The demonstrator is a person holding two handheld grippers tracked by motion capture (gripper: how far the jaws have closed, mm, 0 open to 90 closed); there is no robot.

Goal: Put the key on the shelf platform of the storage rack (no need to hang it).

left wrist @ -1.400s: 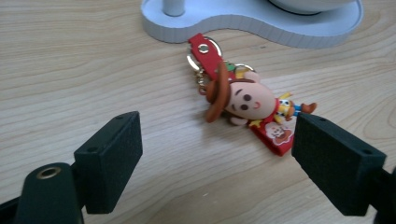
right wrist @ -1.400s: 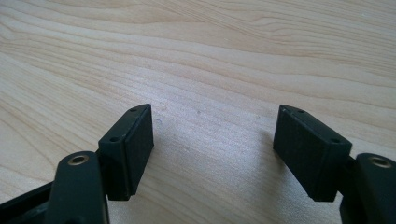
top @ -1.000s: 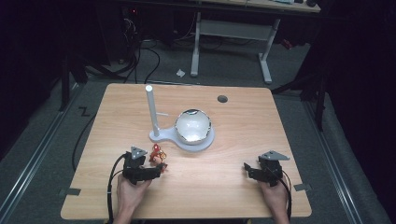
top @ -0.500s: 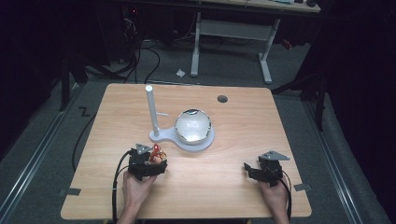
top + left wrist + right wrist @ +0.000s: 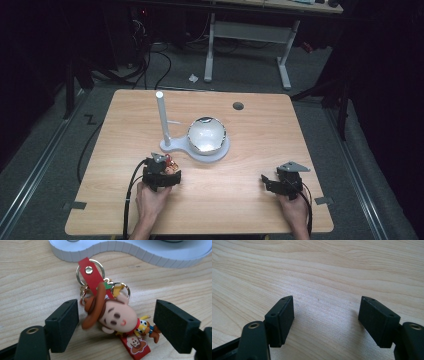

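Note:
A cowboy figure keychain (image 5: 117,315) with a brown hat, red strap (image 5: 91,275) and metal rings lies flat on the wooden table (image 5: 250,150), just in front of a white stand base (image 5: 130,250). My left gripper (image 5: 117,315) straddles the figure, one black pad on each side. Its jaws have just been closing, and a gap still shows at both pads. From above, the left gripper (image 5: 162,170) sits over the keychain (image 5: 171,162). My right gripper (image 5: 267,182) rests near the front right, and its pads (image 5: 284,315) stand wide apart over bare wood.
The white stand (image 5: 200,150) carries an upright pole (image 5: 162,117) and a shiny dome-like bowl (image 5: 206,135) at the table's middle. A small round hole (image 5: 238,106) sits near the far edge. Cables trail off the front edge.
My left gripper has slid right and slightly down, and now straddles the keychain that lay just beside it. The right gripper has kept still.

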